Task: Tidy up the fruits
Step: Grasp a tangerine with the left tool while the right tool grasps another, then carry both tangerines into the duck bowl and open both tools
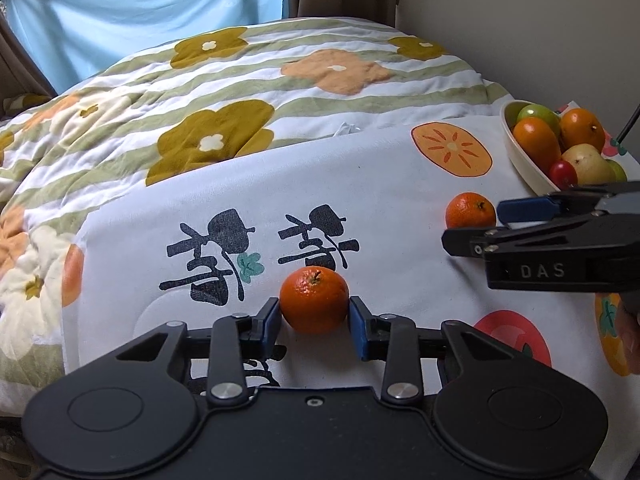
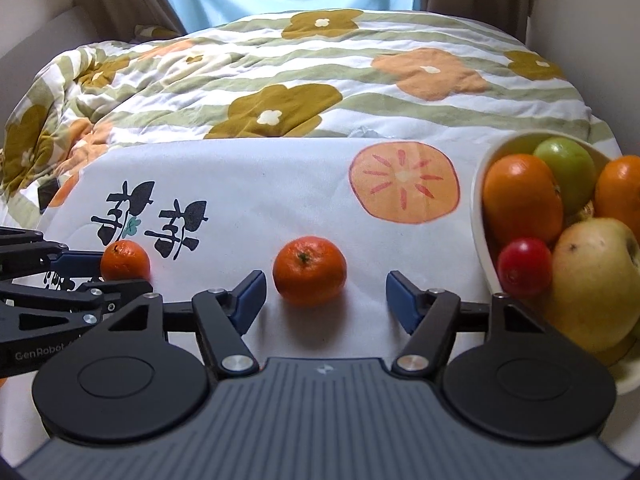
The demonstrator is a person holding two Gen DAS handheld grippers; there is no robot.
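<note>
Orange mandarin (image 1: 314, 300) sits on white printed cloth (image 1: 380, 208), pinched between left gripper (image 1: 314, 322) pads. Second mandarin (image 2: 309, 270) lies loose ahead of right gripper (image 2: 325, 300), jaws wide, empty. Cream bowl (image 2: 482, 236) right holds oranges (image 2: 522, 200), green apple (image 2: 570, 172), pear (image 2: 592, 280), small red fruit (image 2: 524, 266).

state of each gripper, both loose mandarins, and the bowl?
left gripper: shut on left mandarin, pads touching both sides
left mandarin: gripped, resting on the cloth
right gripper: open, jaws wide apart
right mandarin: loose on the cloth, just ahead of the open jaws, touching neither pad
bowl: upright on the cloth, holding several fruits
</note>
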